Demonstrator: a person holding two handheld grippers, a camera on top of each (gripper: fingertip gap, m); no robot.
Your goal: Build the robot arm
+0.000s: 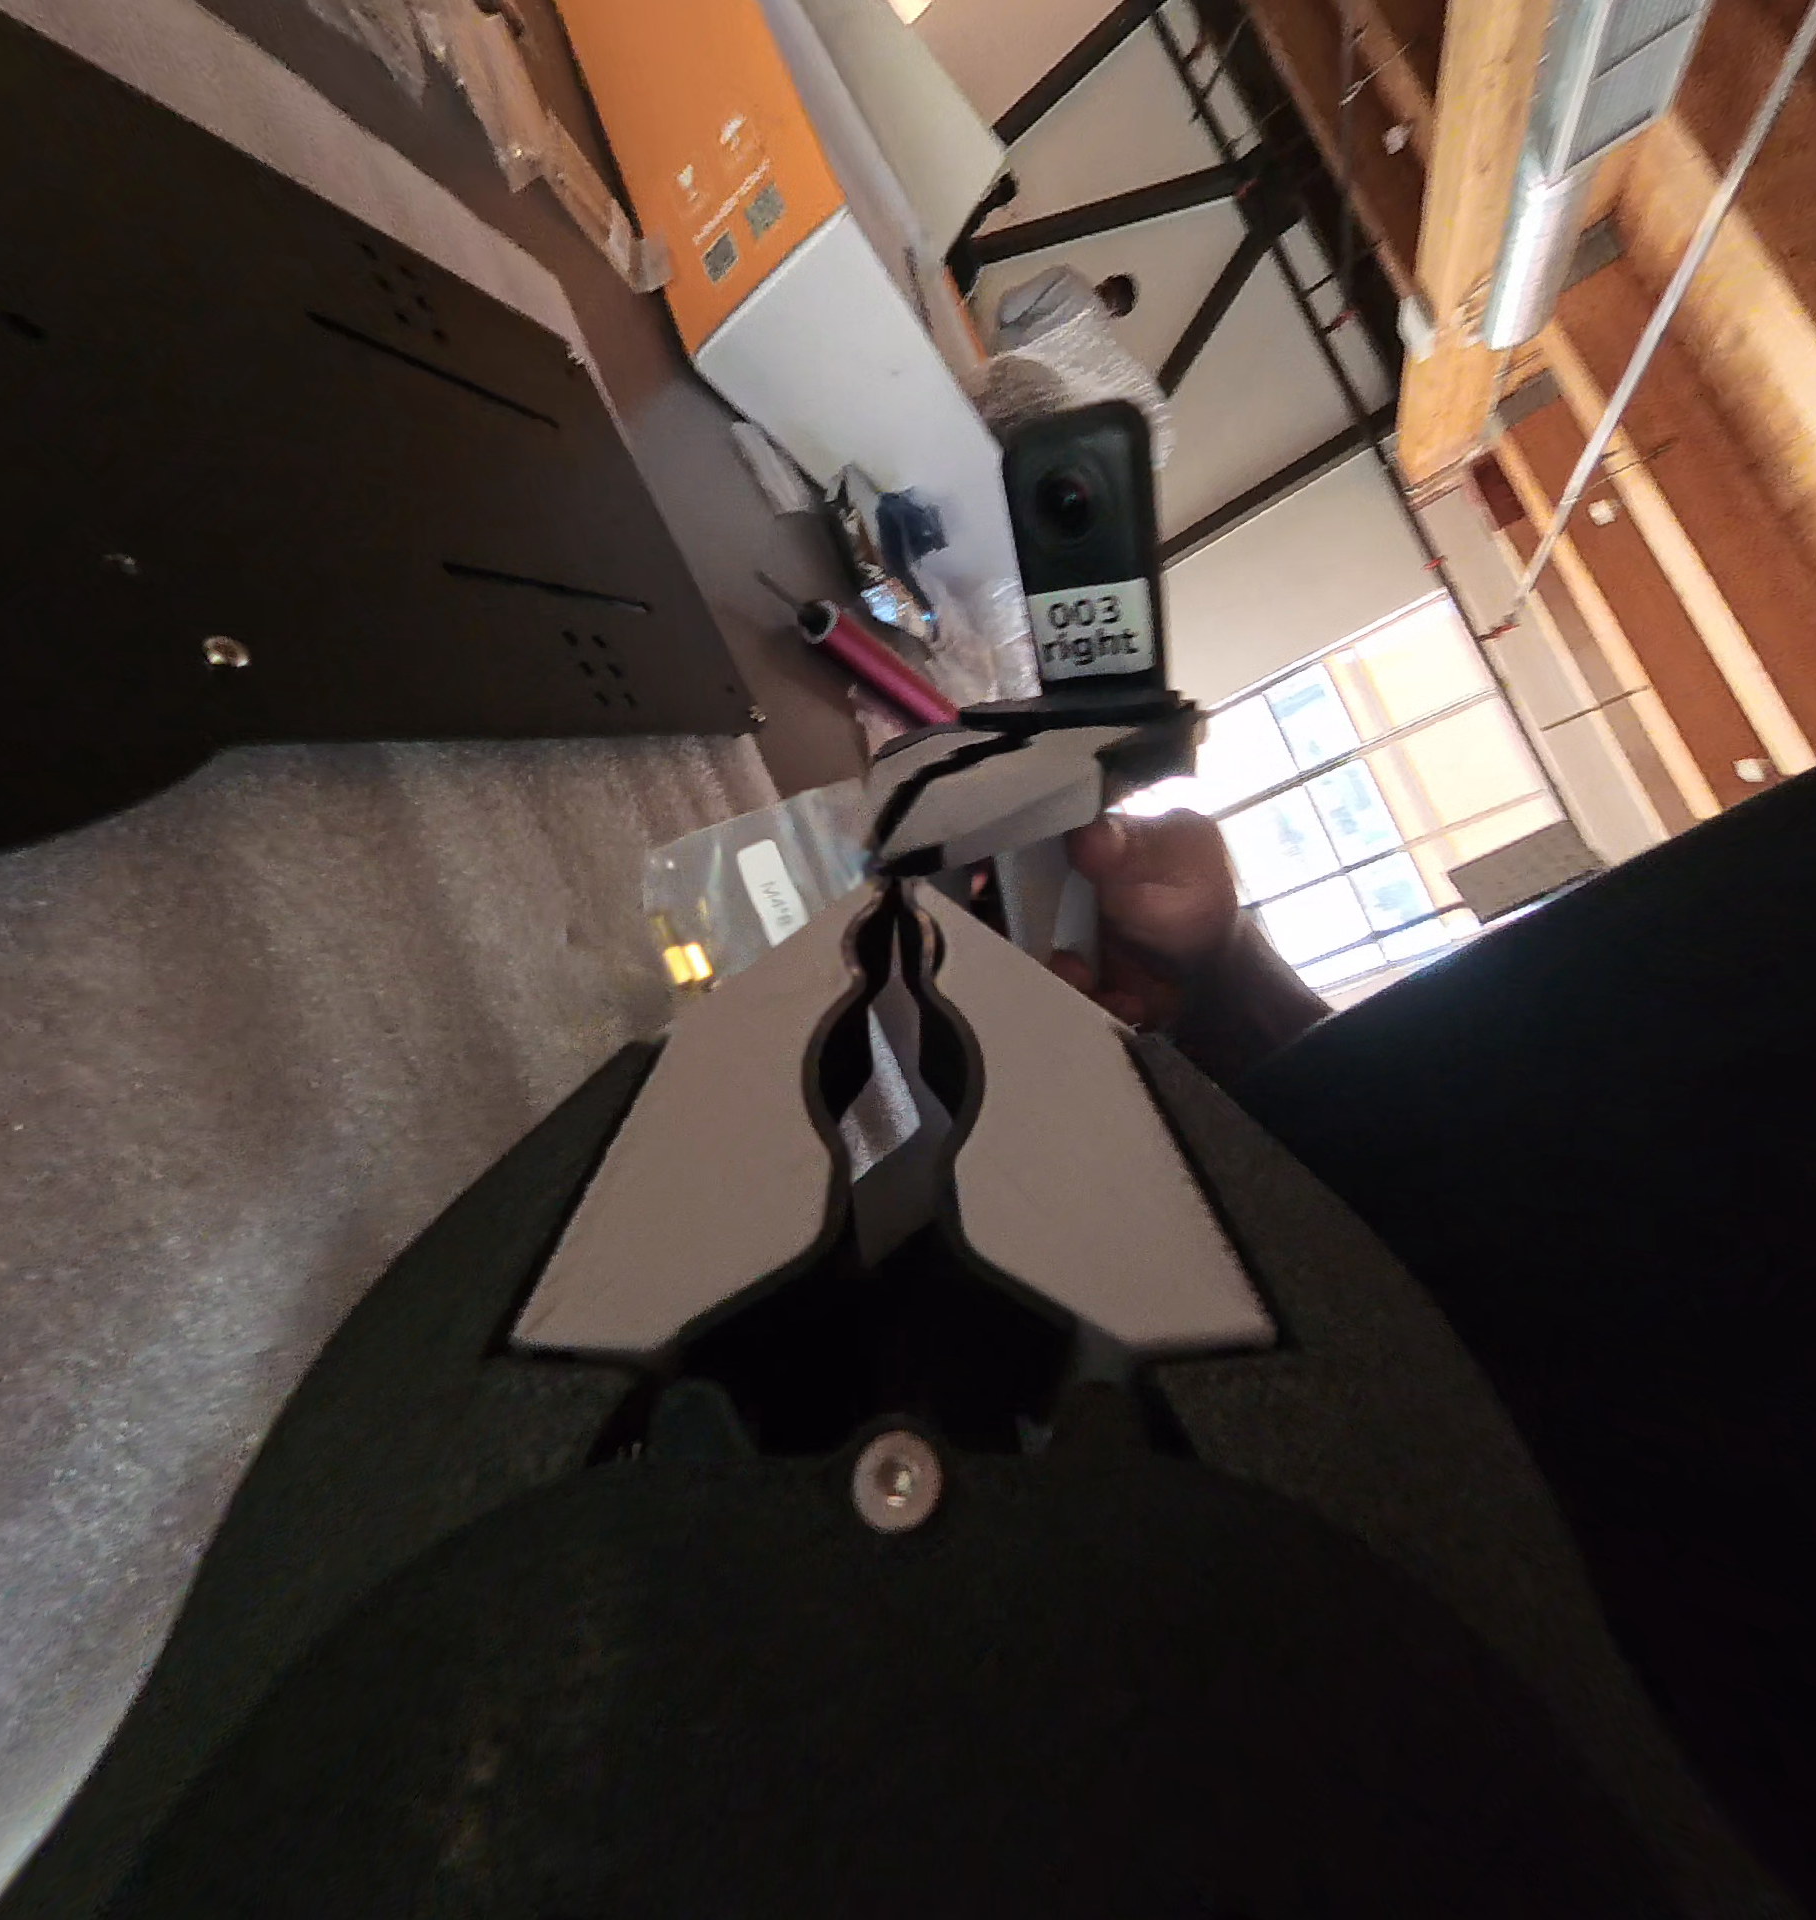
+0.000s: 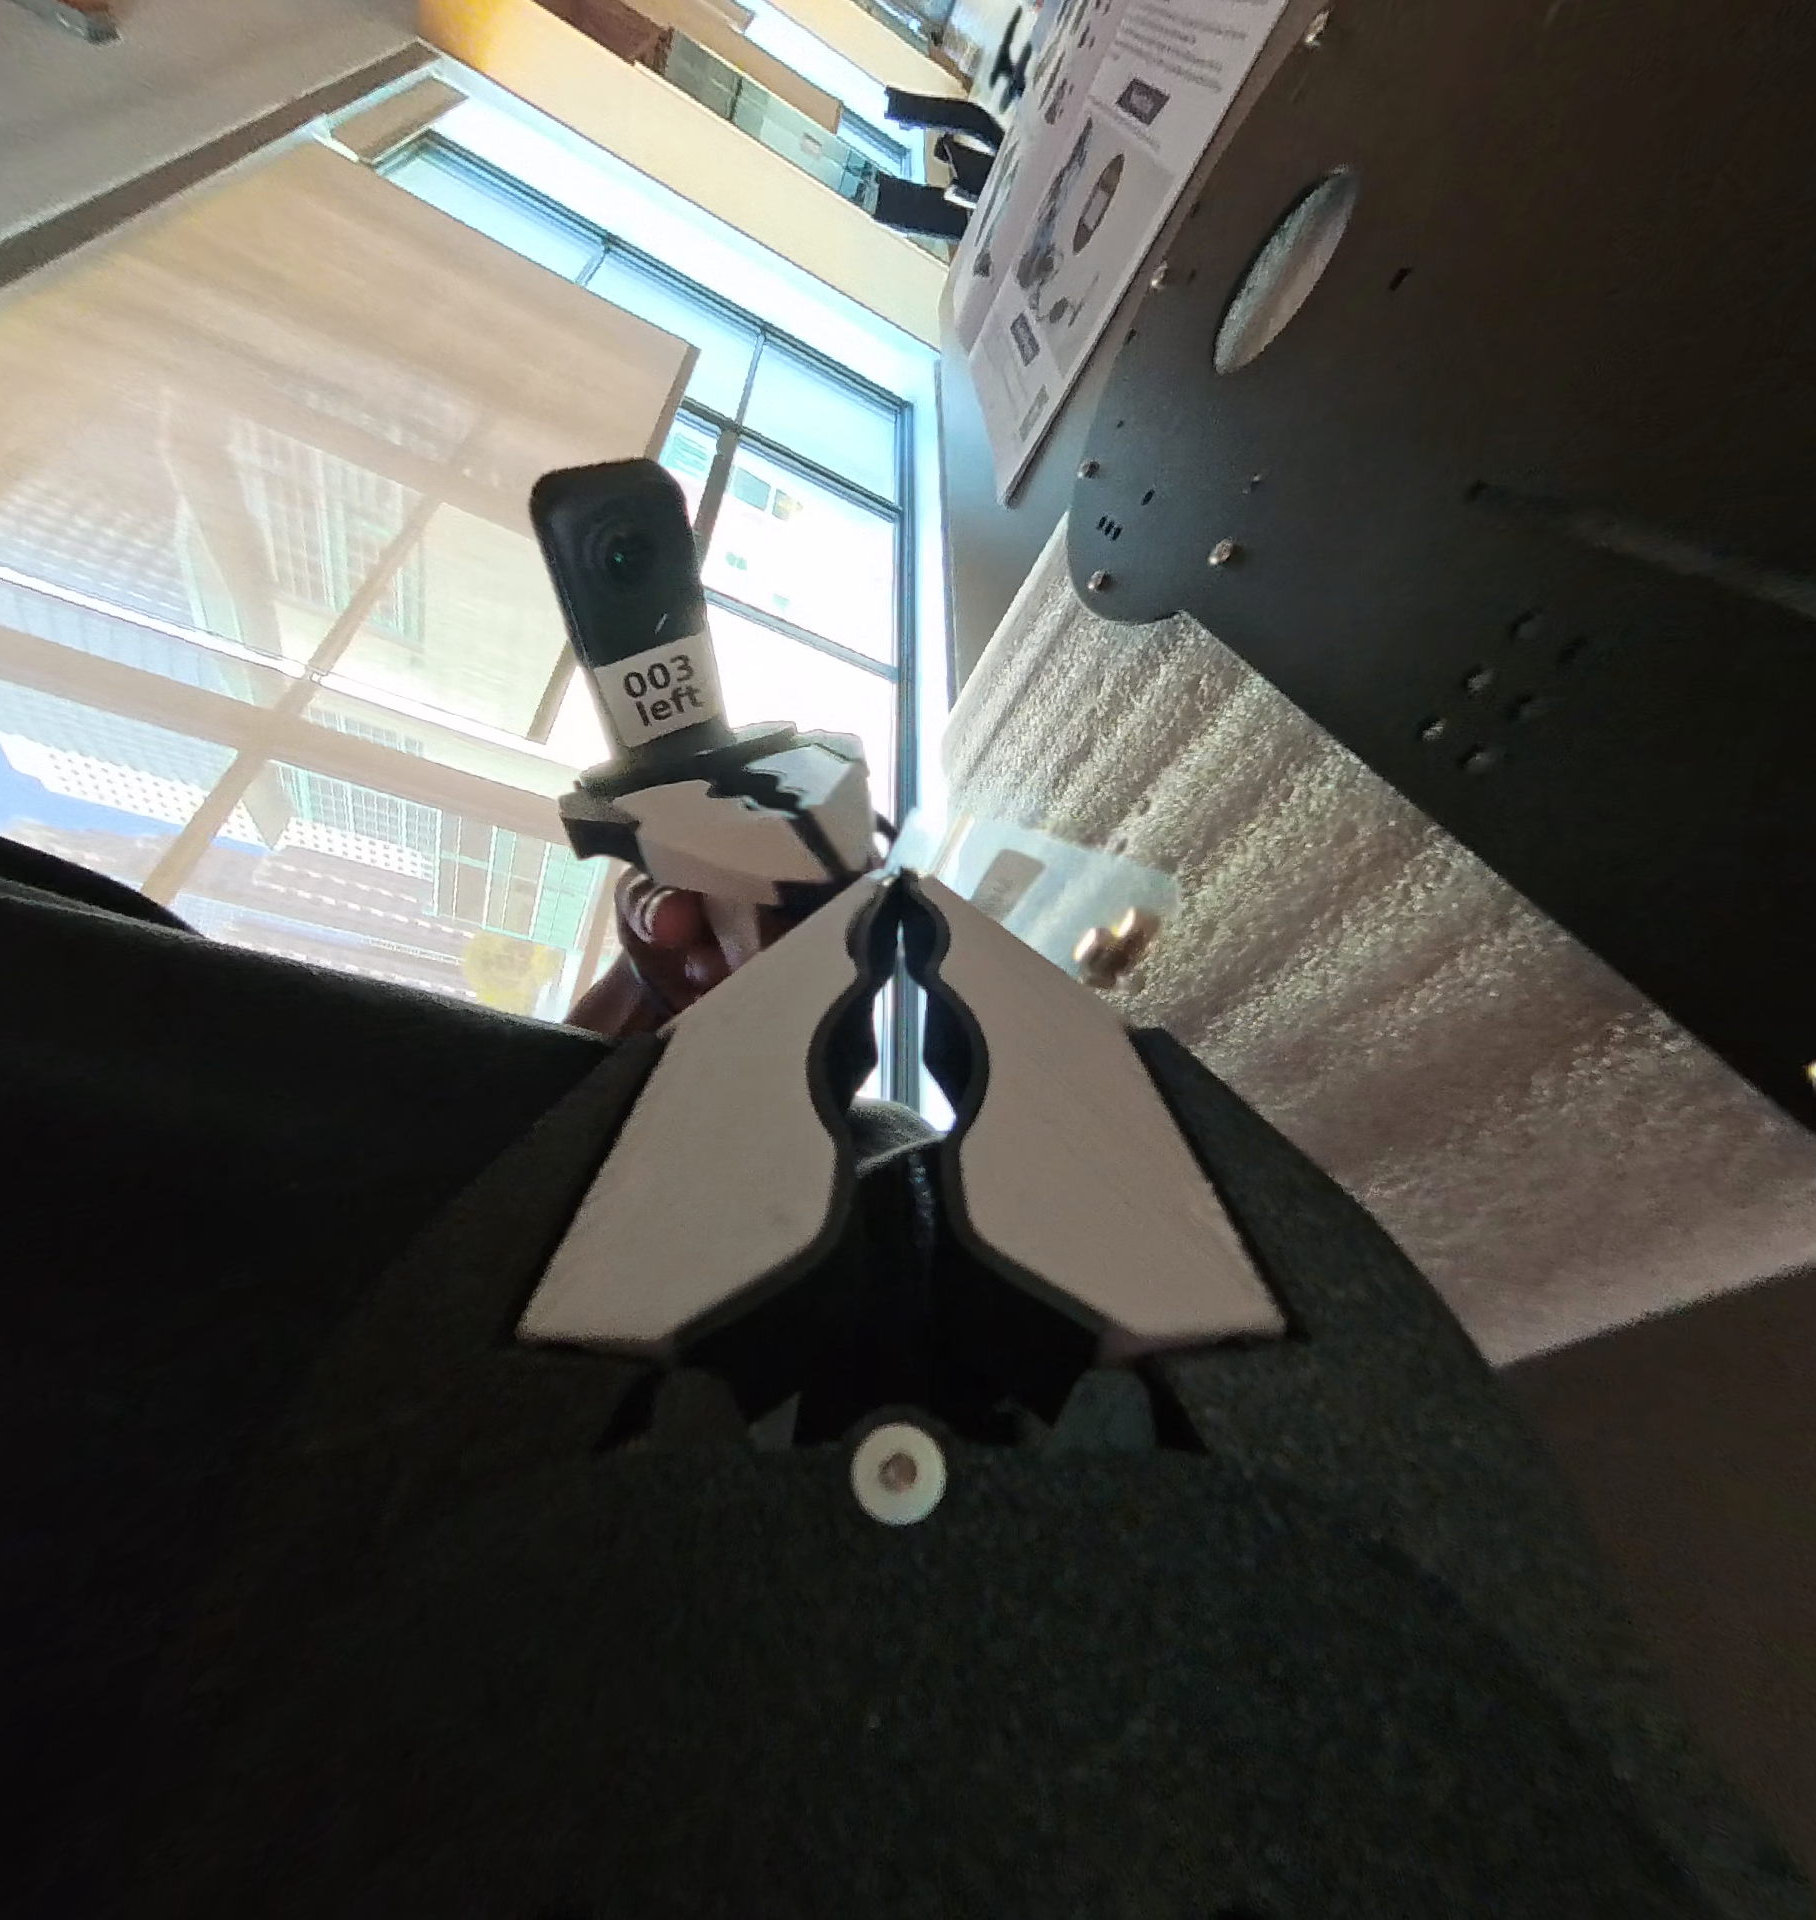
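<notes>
Two grippers tip to tip over grey foam (image 1: 260,1039). Left gripper (image 1: 896,902) and right gripper (image 2: 899,891), fingers together, both clamped on one clear bag (image 1: 738,904) above the foam, apparently sharing its hold. Brass parts (image 2: 1106,940) hanging low inside. Black panel (image 1: 260,468) beside the foam.

Bag (image 1: 738,914) on foam (image 1: 260,1039), beside chassis (image 1: 260,468)

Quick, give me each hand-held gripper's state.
Left hand-held gripper: shut on the clear plastic bag.
Right hand-held gripper: shut on the same bag's edge.
</notes>
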